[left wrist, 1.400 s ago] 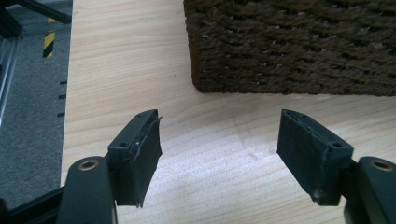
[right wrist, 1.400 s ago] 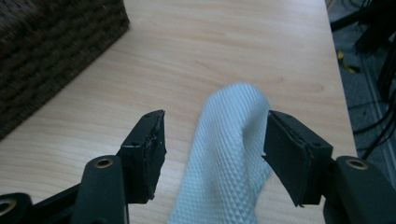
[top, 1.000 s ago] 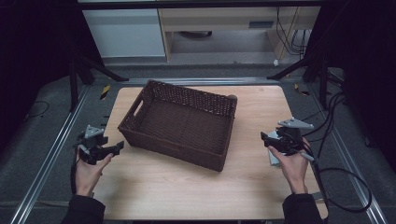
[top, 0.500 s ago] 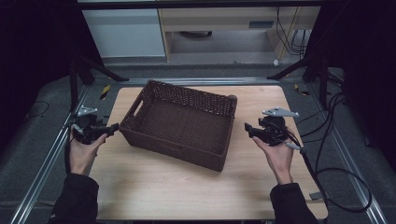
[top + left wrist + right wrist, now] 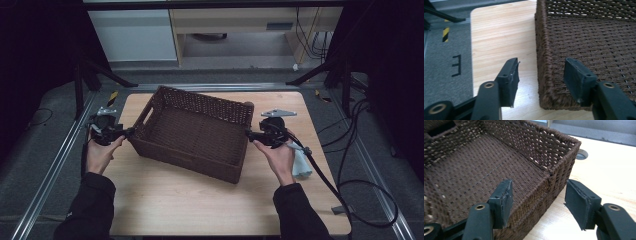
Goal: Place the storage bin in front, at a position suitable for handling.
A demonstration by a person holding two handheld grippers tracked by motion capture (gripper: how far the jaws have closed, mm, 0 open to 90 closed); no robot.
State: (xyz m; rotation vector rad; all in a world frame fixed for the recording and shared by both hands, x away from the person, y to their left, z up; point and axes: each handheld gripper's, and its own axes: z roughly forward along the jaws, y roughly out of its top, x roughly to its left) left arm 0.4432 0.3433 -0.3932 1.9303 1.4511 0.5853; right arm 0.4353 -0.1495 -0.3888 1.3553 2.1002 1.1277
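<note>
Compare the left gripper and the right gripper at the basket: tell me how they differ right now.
The left gripper straddles the wicker basket's left short wall, whose jaws have just been closing; the right gripper straddles the opposite wall. The right gripper carries a grey three-cornered plate on top, plainly seen in the high view; the left gripper's top is harder to make out. A pale cloth lies beside the right hand, none by the left. Both have one finger inside the basket, one outside, not yet pressing.

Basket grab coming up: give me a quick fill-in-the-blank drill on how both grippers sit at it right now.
1. Each gripper straddles a ____ of the wicker basket, one jaw inside, one outside.
2. The left gripper, jaws just closing, does not yet ____ it.
3. The right gripper has its jaws ____.
4. The basket rests on the wooden ____.

Missing words: wall; pinch; open; table
</note>
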